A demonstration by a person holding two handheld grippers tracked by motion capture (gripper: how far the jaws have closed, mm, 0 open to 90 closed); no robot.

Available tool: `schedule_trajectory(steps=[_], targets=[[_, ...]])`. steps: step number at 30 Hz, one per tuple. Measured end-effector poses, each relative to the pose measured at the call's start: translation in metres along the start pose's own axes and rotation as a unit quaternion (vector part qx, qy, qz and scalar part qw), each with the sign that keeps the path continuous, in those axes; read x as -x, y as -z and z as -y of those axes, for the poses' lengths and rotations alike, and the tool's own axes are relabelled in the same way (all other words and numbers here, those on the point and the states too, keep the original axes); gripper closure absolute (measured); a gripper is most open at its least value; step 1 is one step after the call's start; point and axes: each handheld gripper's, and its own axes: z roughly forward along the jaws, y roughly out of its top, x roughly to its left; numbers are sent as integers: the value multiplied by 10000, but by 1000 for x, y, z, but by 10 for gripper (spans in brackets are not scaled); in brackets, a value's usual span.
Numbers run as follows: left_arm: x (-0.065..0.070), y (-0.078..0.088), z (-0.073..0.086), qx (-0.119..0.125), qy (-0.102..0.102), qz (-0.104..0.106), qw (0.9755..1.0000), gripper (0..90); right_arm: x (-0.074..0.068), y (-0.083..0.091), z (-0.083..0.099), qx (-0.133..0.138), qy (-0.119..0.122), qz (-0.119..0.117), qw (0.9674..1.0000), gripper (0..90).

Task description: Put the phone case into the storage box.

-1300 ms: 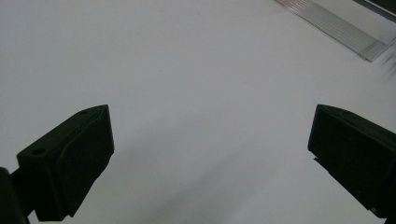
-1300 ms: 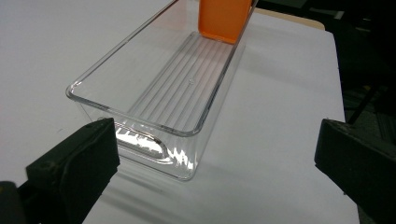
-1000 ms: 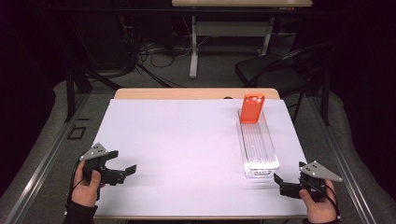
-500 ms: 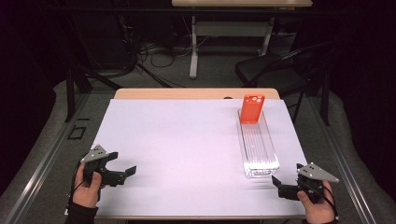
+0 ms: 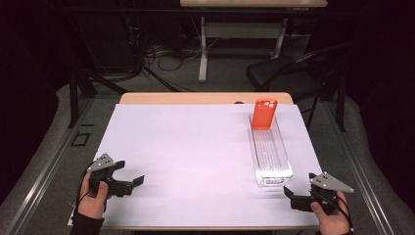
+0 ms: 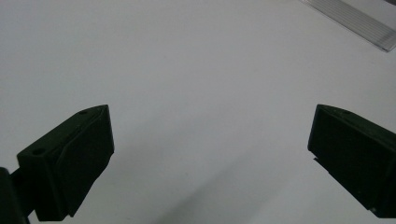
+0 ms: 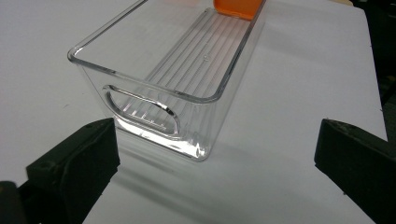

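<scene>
A clear plastic bin (image 5: 270,152) lies lengthwise on the right side of the white table (image 5: 195,147). An orange phone (image 5: 264,113) stands upright at the bin's far end. In the right gripper view the bin's near end with its handle slot (image 7: 154,112) is close ahead, and the orange phone (image 7: 236,7) shows at the top edge. My right gripper (image 5: 289,195) is open, just short of the bin's near end, with nothing between its jaws. My left gripper (image 5: 134,182) is open over bare table at the near left, a corner of the bin (image 6: 355,21) far ahead.
A wooden table edge (image 5: 205,98) shows beyond the white sheet. A black chair (image 5: 288,73) and another table's legs (image 5: 203,49) stand on the floor behind. Cables lie on the floor at the back left.
My right gripper has crept slightly left toward the bin's near end. The left gripper has barely shifted.
</scene>
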Motion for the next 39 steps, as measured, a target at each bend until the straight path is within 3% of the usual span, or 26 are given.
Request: schedule_trajectory(steps=[39], targets=[[0, -1, 2, 26, -14, -50, 10000, 5, -8, -7, 3, -110, 191, -205, 9995, 7]])
